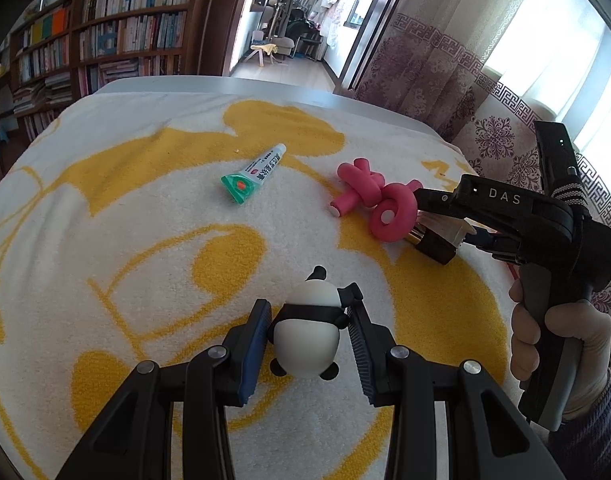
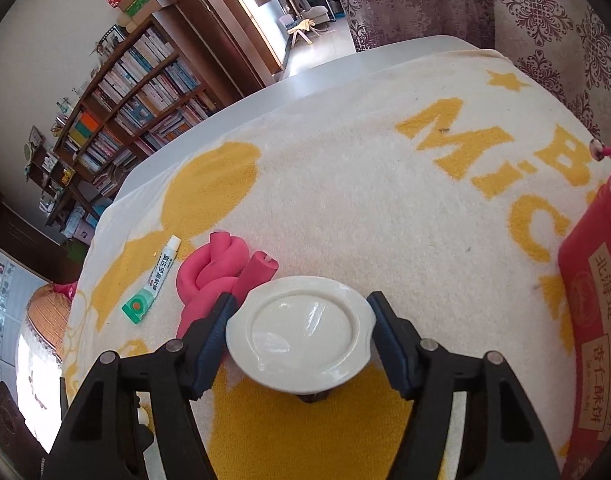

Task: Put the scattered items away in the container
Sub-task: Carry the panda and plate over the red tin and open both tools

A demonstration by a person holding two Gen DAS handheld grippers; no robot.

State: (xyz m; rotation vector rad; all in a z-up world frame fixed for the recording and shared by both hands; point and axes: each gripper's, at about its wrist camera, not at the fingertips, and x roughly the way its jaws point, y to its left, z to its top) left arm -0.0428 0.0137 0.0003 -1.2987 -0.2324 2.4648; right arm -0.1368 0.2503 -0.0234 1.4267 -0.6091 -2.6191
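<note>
In the left wrist view the left gripper (image 1: 307, 336) pinches a small black-and-white panda figurine (image 1: 308, 330) near its camera; in the right wrist view the right gripper's (image 2: 301, 320) jaws are closing around a round white lidded jar (image 2: 301, 326), the red box (image 2: 593, 320) at far right.

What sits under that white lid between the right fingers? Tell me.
Below the white lid only a dark base peeks out, standing on the towel. From the left wrist, a dark jar body with gold band shows; contents stay hidden.
</note>
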